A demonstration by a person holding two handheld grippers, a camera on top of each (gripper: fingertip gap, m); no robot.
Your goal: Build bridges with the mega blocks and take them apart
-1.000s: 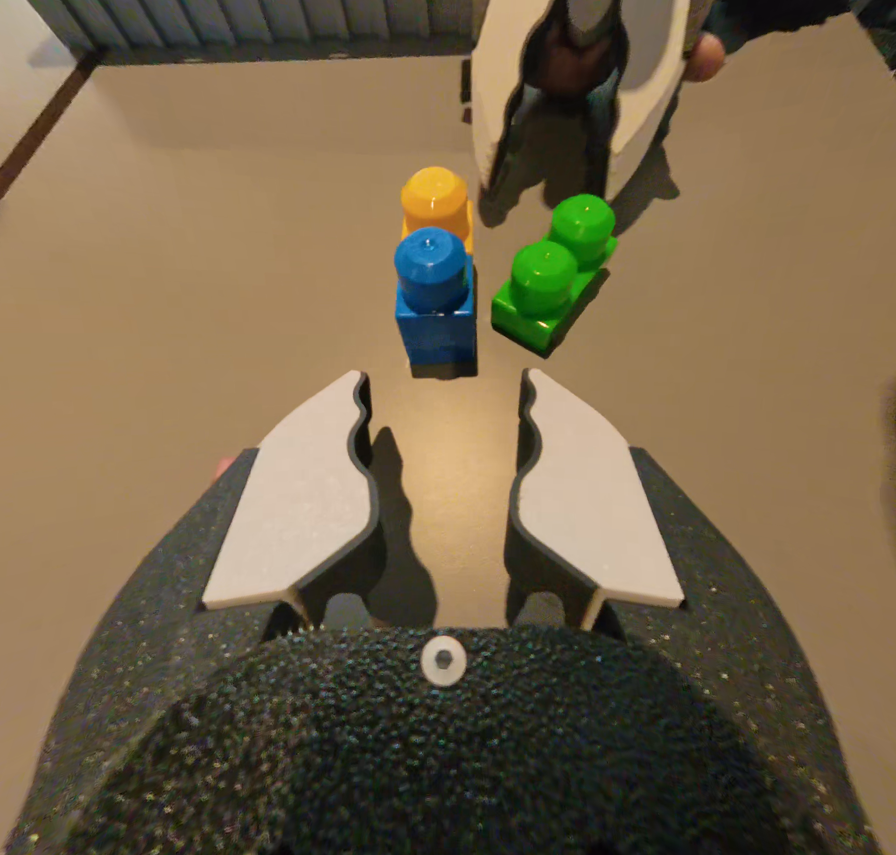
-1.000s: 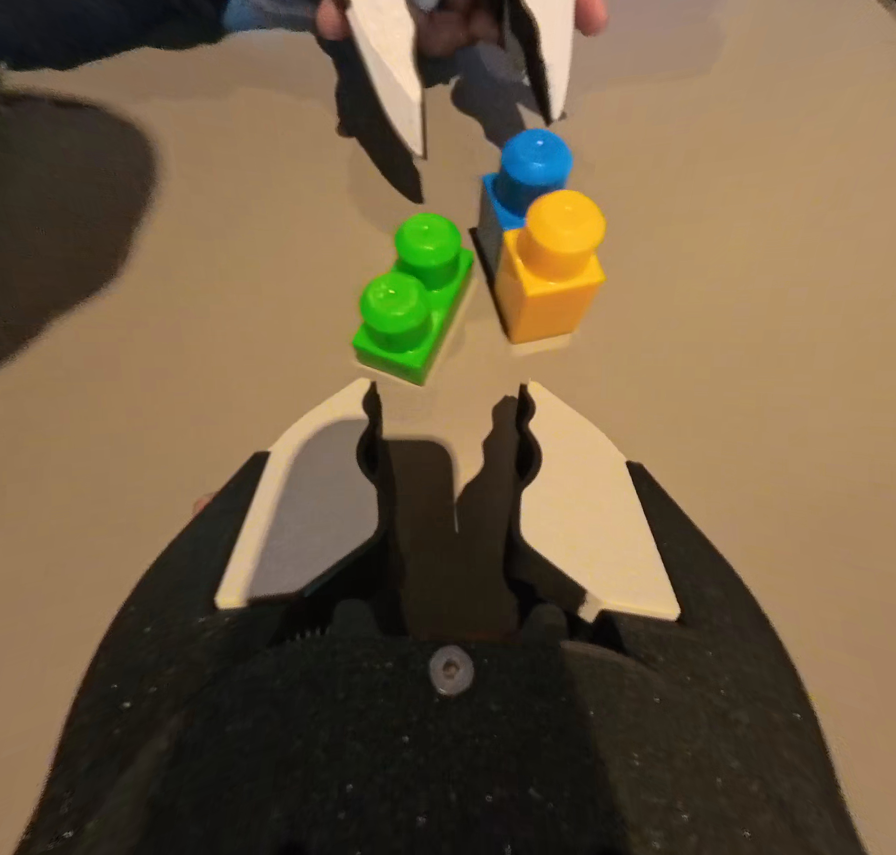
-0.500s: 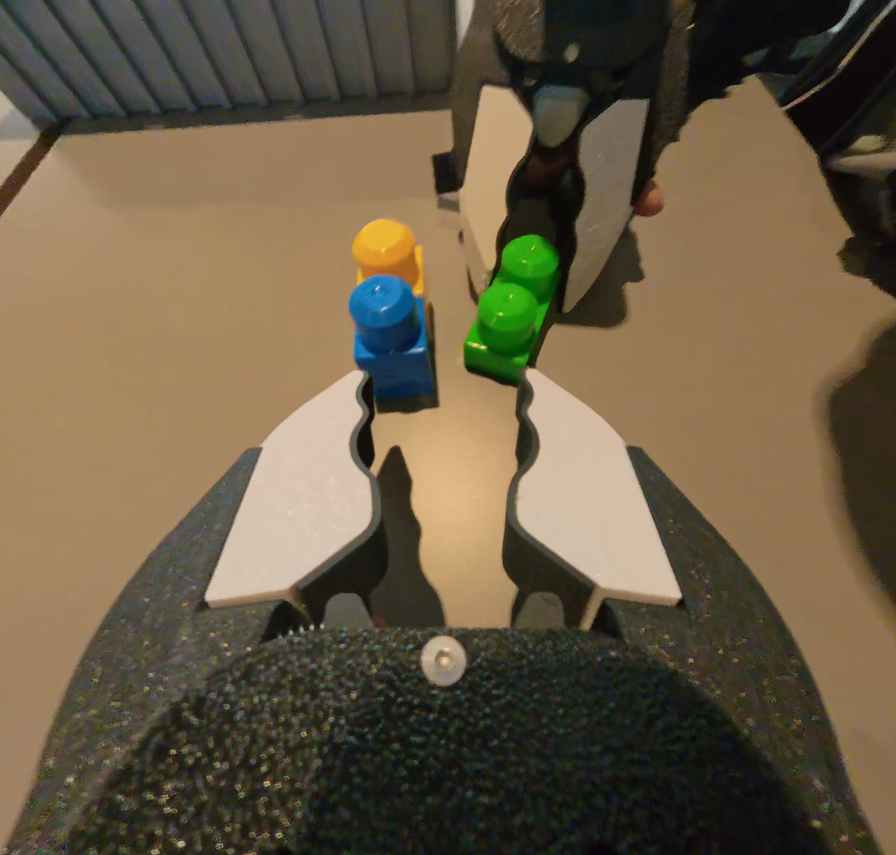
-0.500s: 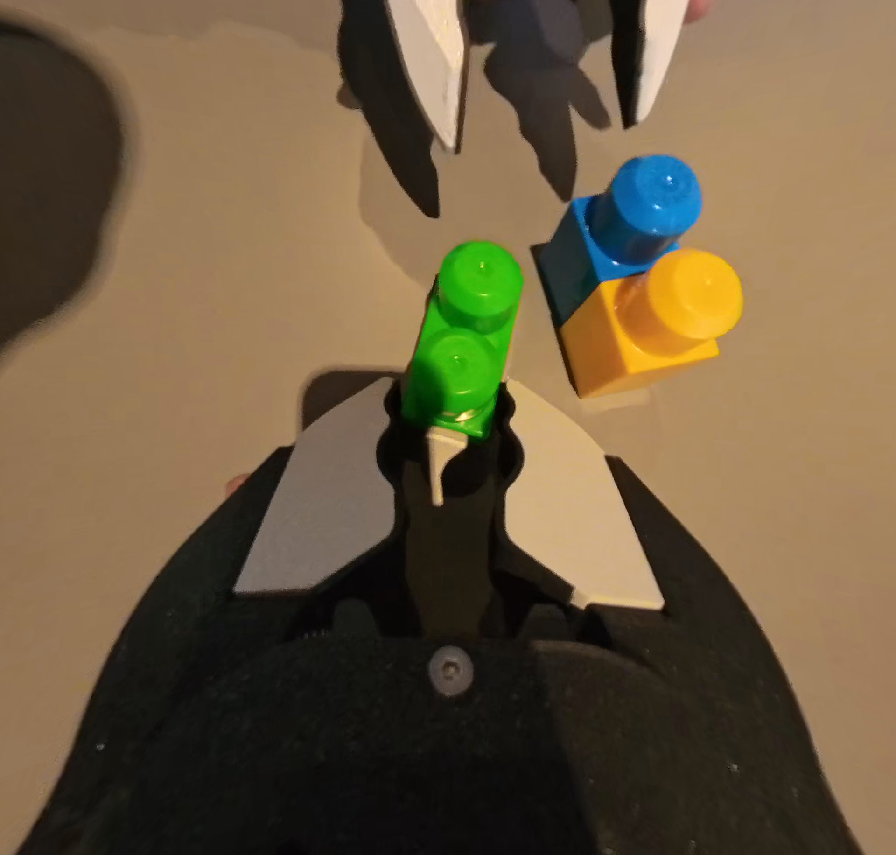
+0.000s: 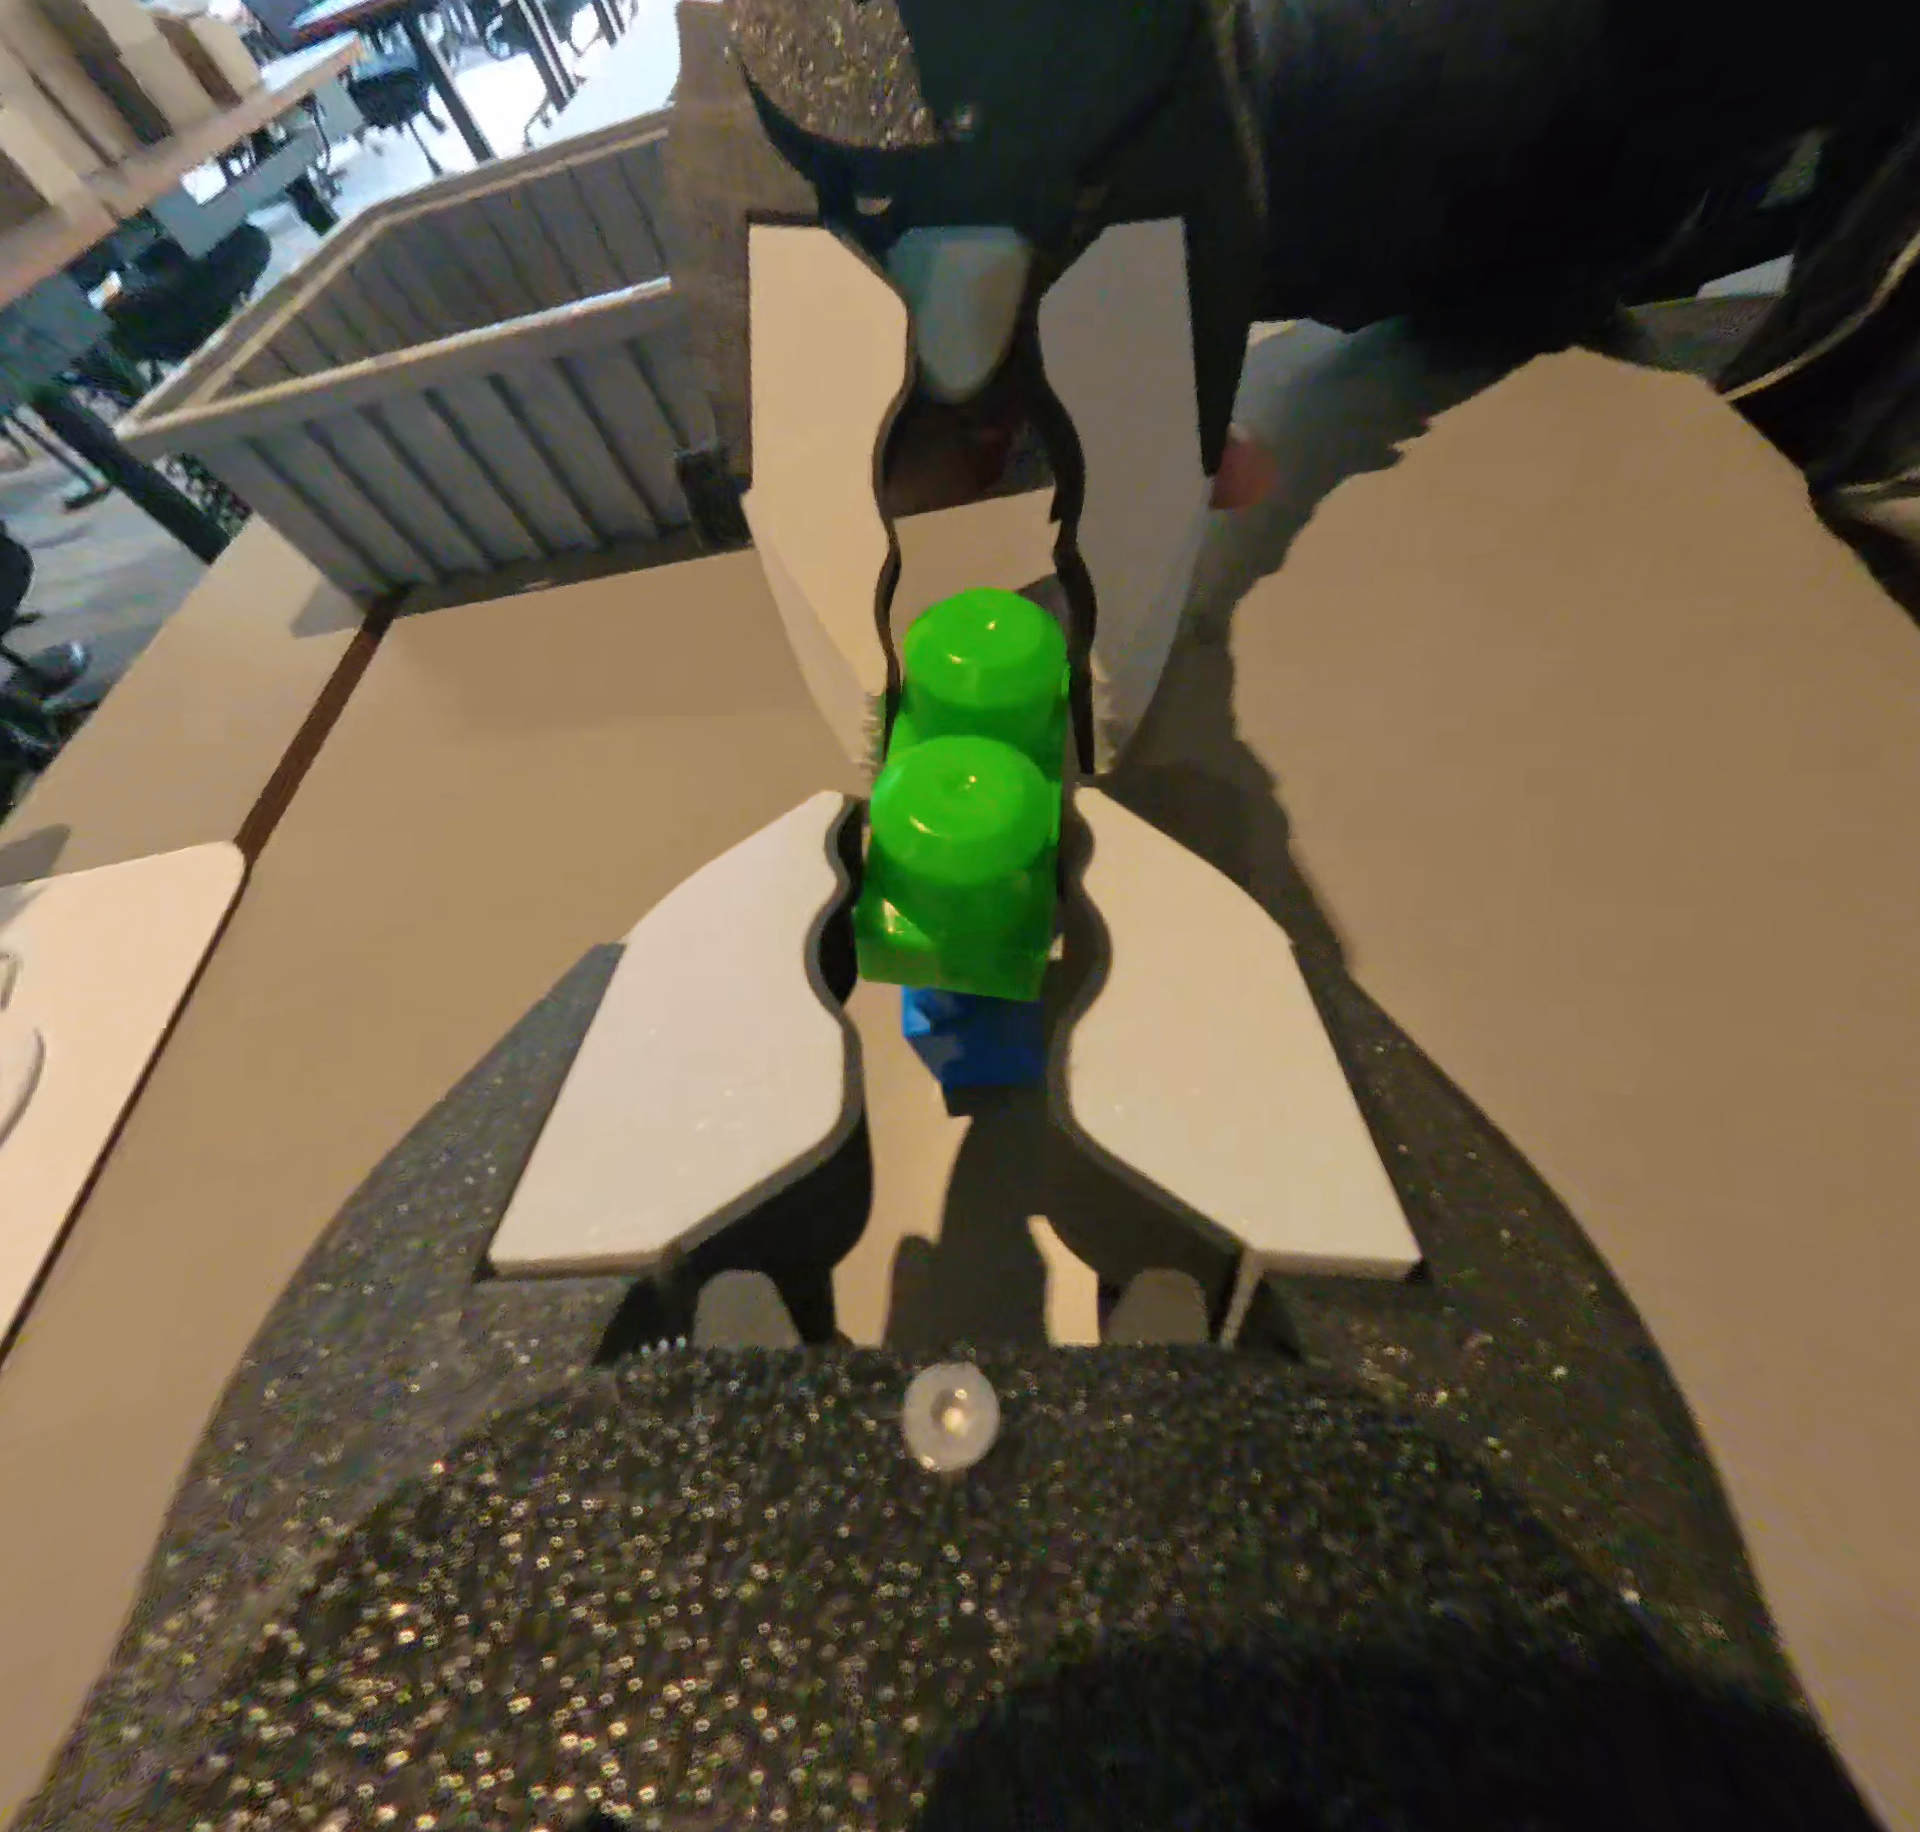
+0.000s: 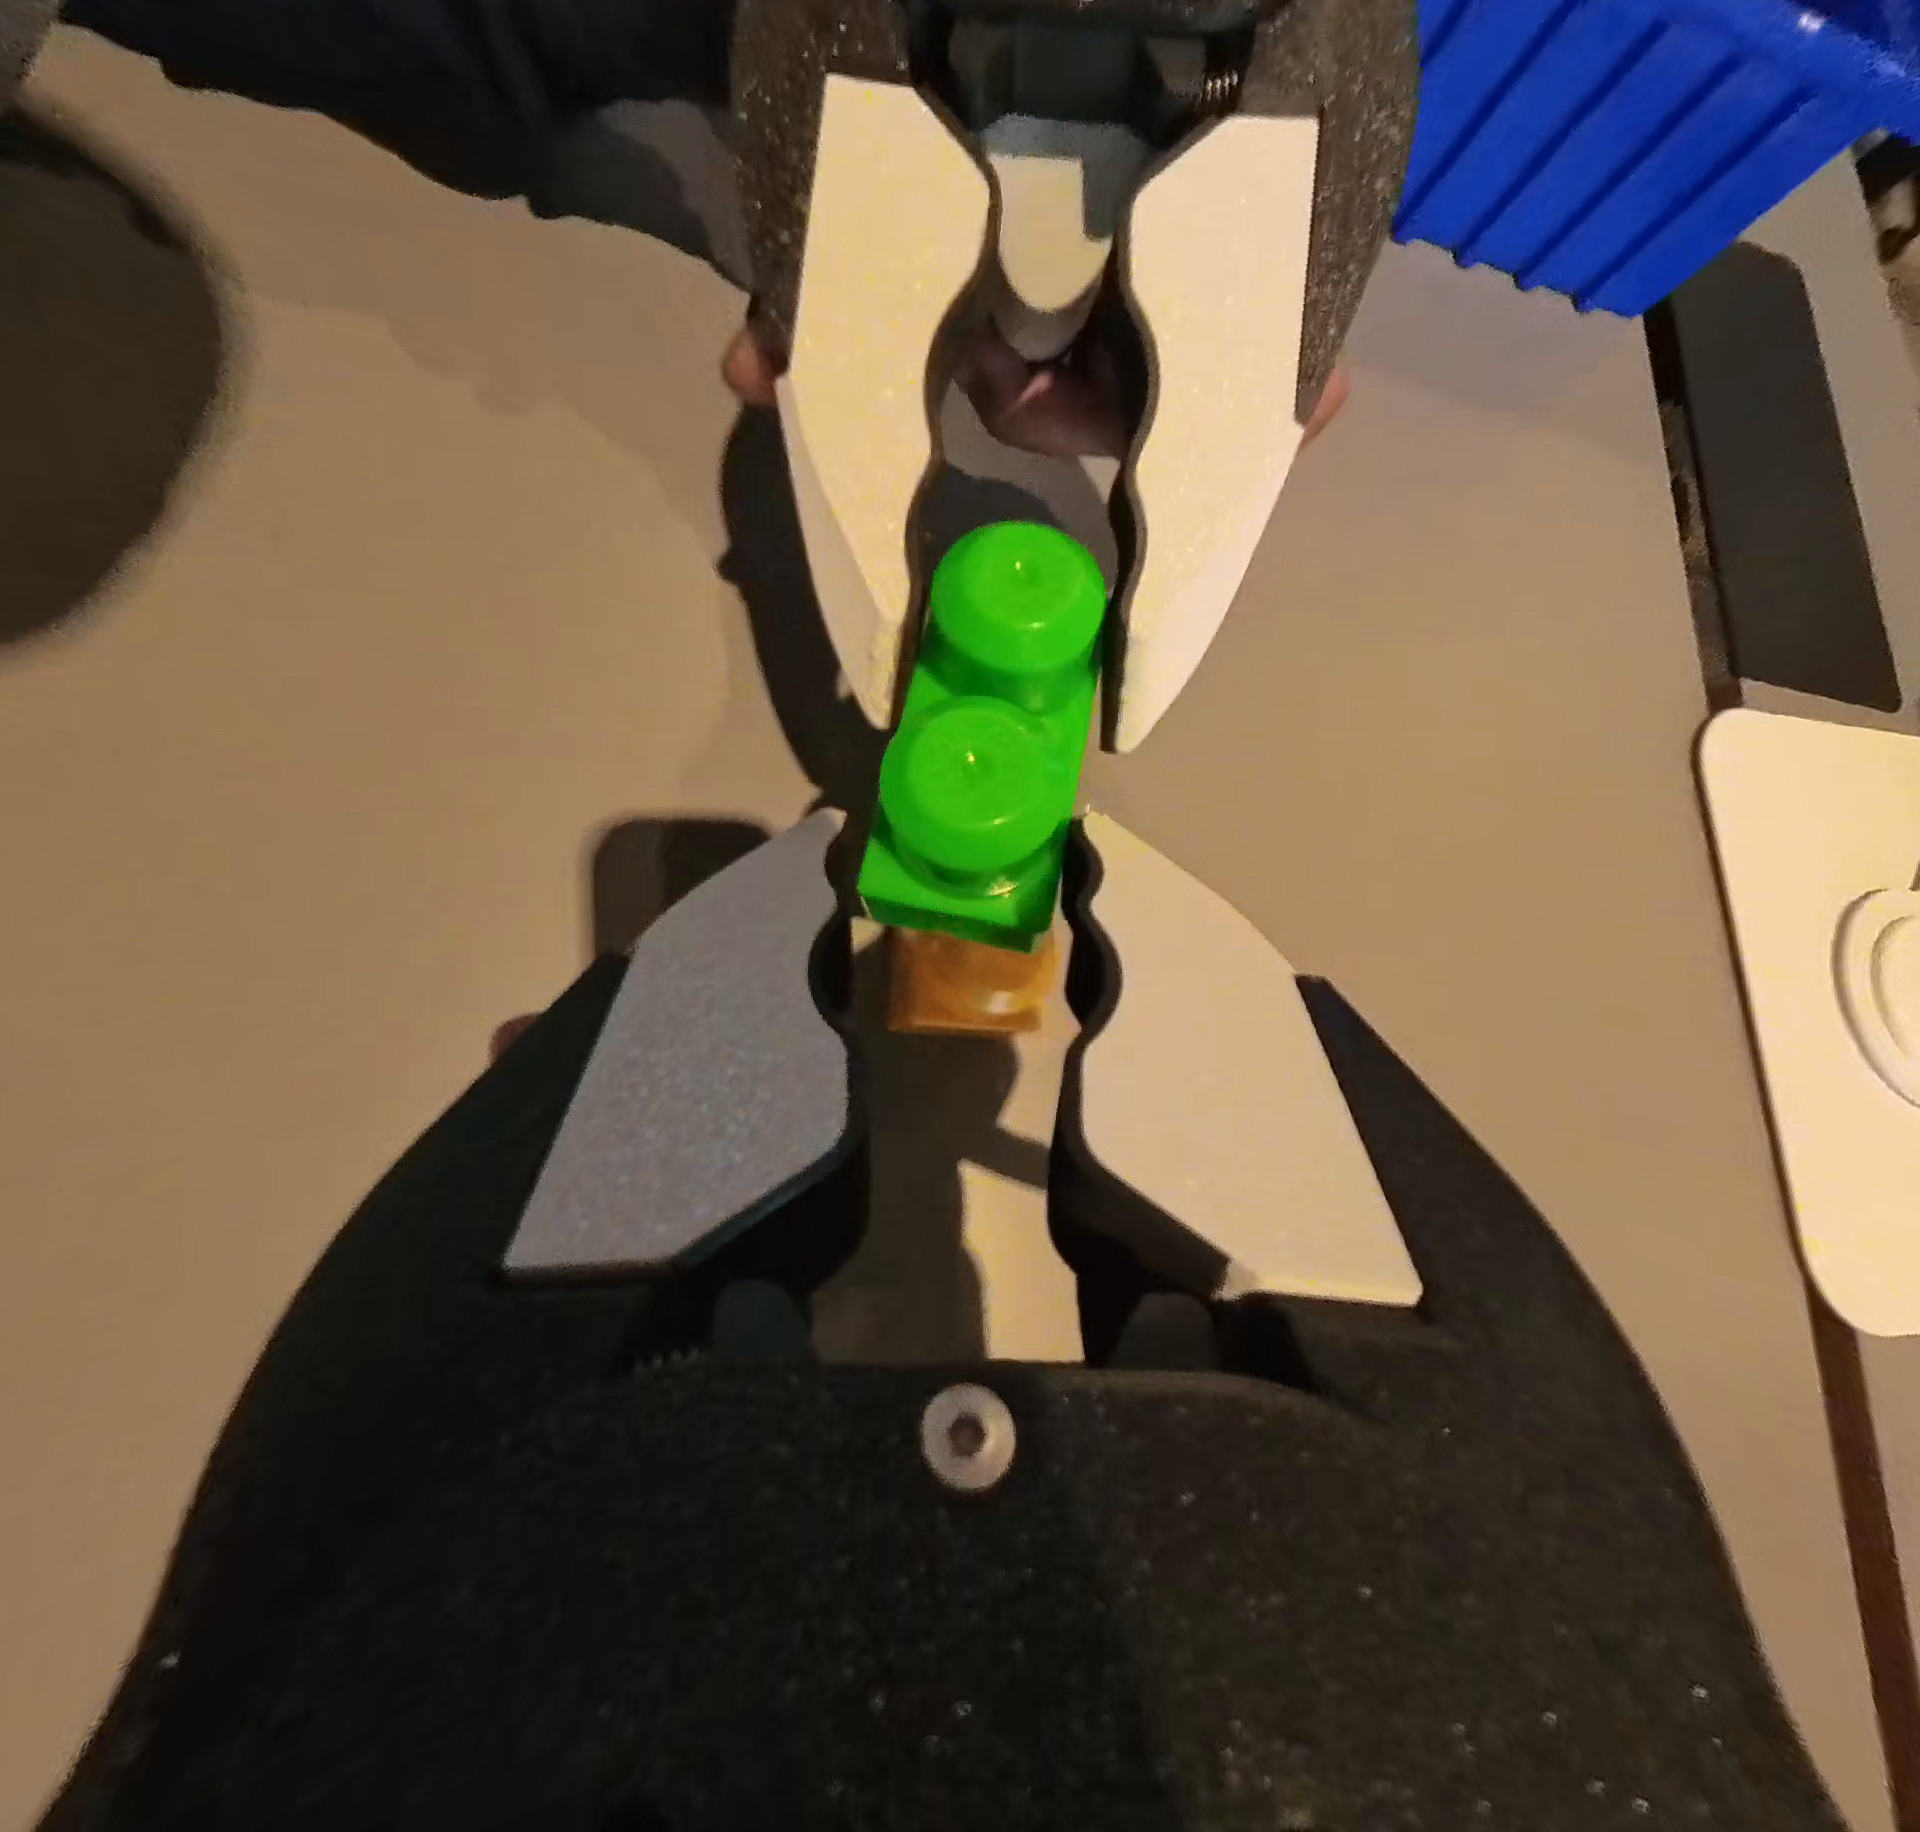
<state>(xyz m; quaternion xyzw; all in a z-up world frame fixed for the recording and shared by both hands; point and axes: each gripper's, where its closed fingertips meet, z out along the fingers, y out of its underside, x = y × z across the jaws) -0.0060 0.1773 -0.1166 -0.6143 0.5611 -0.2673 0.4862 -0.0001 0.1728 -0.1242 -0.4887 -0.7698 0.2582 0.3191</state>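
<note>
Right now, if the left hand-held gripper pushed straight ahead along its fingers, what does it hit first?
The green block: its near end already sits between the left hand-held gripper fingertips. Directly behind it, the right hand-held gripper faces back and flanks the block's far end. Whether either is gripping is unclear.

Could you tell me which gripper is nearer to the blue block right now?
Left. The left gripper has the blue block just below its jaws, under the green block; the right gripper is at the green block's far end.
</note>
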